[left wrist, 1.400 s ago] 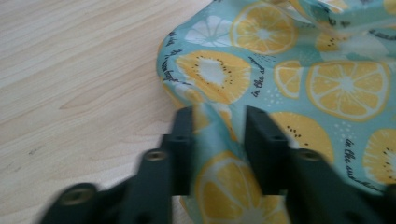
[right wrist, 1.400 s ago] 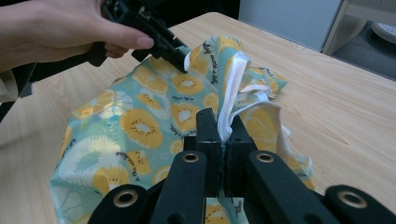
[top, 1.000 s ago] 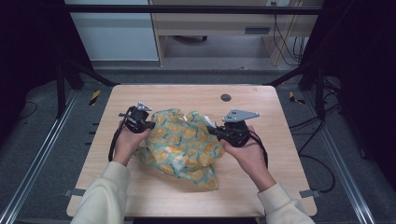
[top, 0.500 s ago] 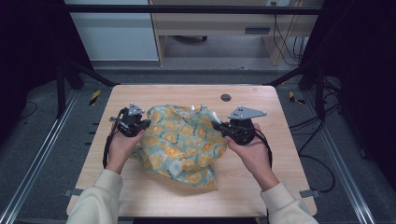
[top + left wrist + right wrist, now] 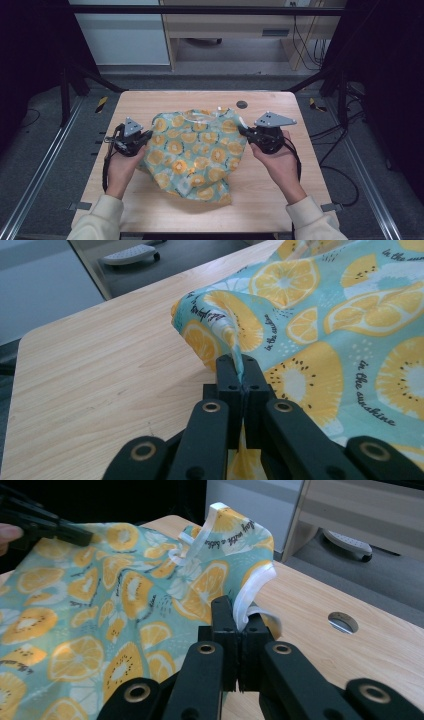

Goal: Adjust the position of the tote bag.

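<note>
Table [image 5: 150, 107] evenly lit from above; surroundings fall to near black at left and right edges. Soft shadow under the cloth [image 5: 200, 150] near the table's front edge. Gripper views sharp close in, backgrounds soft.

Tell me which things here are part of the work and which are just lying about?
Part of the work:
- lemon-print cloth, with white trim
- left gripper, shut on the cloth's edge
- right gripper, shut on the white-trimmed edge

Just lying about:
- round hole insert in the table
- yellow-black tool on the floor
</note>
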`<act>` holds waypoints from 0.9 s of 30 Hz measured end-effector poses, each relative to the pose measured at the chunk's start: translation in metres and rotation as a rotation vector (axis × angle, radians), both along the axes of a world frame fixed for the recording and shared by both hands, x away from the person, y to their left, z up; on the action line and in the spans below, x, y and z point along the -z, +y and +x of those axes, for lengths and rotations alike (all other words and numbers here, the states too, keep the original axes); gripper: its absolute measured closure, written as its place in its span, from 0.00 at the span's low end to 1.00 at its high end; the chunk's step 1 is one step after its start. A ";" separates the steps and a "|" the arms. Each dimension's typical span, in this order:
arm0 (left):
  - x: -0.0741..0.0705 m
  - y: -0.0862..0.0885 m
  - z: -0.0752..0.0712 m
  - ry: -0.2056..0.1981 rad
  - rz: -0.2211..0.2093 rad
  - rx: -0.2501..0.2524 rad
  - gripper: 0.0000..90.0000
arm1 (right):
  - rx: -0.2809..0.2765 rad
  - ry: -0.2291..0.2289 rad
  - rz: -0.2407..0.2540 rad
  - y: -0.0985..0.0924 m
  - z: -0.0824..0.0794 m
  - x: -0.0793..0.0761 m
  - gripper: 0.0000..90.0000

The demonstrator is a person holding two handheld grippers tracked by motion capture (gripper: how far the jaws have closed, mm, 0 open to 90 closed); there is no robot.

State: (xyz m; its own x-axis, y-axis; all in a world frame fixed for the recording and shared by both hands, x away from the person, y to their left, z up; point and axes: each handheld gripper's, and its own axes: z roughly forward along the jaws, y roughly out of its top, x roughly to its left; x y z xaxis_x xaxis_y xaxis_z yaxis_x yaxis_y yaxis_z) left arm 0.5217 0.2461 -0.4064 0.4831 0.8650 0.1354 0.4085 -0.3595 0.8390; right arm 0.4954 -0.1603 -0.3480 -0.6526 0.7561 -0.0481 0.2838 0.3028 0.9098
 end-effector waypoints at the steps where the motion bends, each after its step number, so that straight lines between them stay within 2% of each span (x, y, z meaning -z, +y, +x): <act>1: -0.001 0.000 -0.003 -0.009 0.001 0.000 1.00 | 0.003 0.002 0.001 -0.001 0.000 0.001 0.99; 6: -0.003 0.002 -0.012 -0.030 -0.003 0.004 1.00 | 0.006 -0.005 -0.007 -0.003 0.000 0.000 0.99; 21: -0.010 0.013 -0.033 -0.077 -0.088 0.008 1.00 | -0.003 -0.029 0.006 -0.001 -0.003 -0.011 0.99; 27: -0.013 0.016 -0.040 -0.092 -0.097 0.008 1.00 | -0.002 -0.033 0.005 0.000 -0.002 -0.015 0.99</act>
